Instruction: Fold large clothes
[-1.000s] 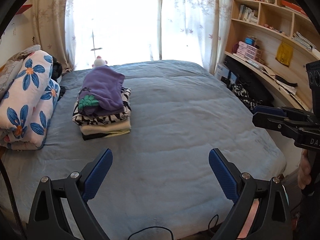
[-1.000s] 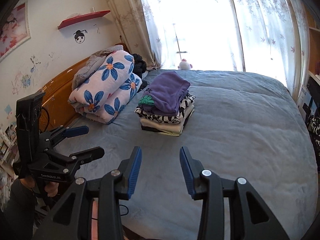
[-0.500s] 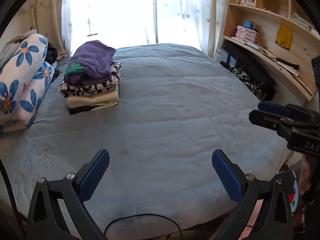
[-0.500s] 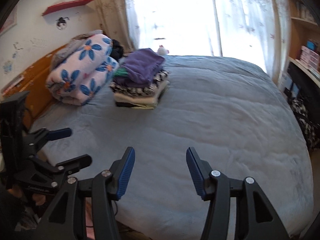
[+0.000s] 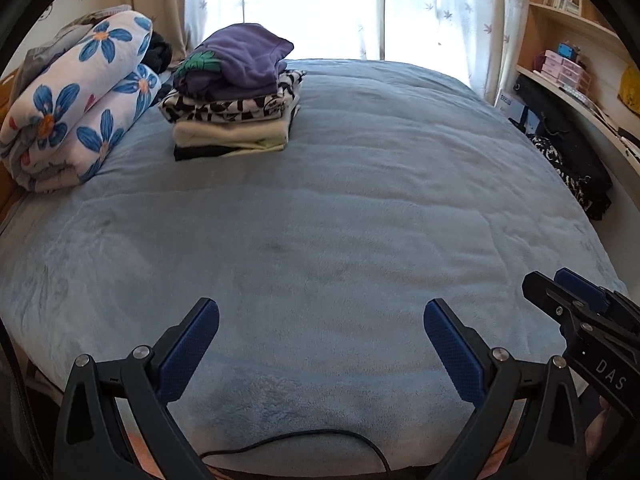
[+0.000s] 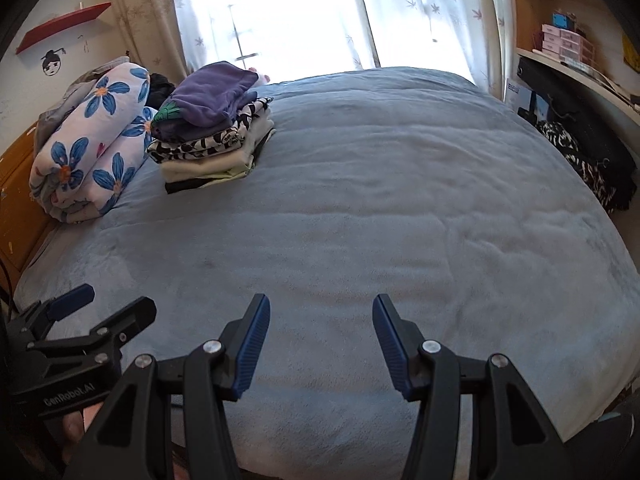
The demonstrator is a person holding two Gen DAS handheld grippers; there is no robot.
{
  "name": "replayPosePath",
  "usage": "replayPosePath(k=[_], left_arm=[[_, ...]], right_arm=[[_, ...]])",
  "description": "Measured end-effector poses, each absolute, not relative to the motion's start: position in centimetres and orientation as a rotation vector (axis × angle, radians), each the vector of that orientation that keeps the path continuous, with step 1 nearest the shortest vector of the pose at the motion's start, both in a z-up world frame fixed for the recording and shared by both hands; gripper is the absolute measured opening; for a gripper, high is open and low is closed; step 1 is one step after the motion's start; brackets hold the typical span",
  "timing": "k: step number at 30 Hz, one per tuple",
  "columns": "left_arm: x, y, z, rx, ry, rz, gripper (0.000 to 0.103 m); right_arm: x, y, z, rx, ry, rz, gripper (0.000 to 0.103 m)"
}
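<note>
Now hovering low over blue bedcover: left gripper spread wide, right gripper half spread after opening, both w/ nothing between. Folded clothes stack sitting far-left beside floral quilt, probably touching.

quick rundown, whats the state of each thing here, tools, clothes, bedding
left tool: open, nothing between its fingers
right tool: open, has just been opening, nothing in it
stack of clothes: folded, piled on the bed
flowered quilt: rolled up beside the stack
blue blanket: spread flat
</note>
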State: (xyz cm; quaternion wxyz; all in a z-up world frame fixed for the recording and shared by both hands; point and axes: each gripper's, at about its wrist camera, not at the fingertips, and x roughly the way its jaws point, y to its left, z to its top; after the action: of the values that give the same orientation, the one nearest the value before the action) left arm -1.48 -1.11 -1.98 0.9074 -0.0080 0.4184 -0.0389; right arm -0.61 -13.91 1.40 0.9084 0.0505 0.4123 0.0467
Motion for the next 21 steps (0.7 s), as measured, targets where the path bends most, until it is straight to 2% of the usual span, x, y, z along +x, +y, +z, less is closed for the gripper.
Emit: replayPosePath(k=[7, 11, 21], left_arm=[[-1.7, -1.5, -3.5, -0.04, 0.906, -0.066, 0.102], [-1.8, -1.6, -3.7, -0.041, 0.912, -0.071, 0.102], [-1.5, -1.7, -3.3, -0.04, 0.908, -0.07, 0.102]], right_arm=[[-0.6, -13.4, 0.6, 0.082, 0.874, 0.069, 0.055], [-0.5, -13.6, 0.1, 0.095, 0.888, 0.064, 0.065], [-0.5, -13.4, 0.0, 0.097, 0.894, 0.057, 0.066]])
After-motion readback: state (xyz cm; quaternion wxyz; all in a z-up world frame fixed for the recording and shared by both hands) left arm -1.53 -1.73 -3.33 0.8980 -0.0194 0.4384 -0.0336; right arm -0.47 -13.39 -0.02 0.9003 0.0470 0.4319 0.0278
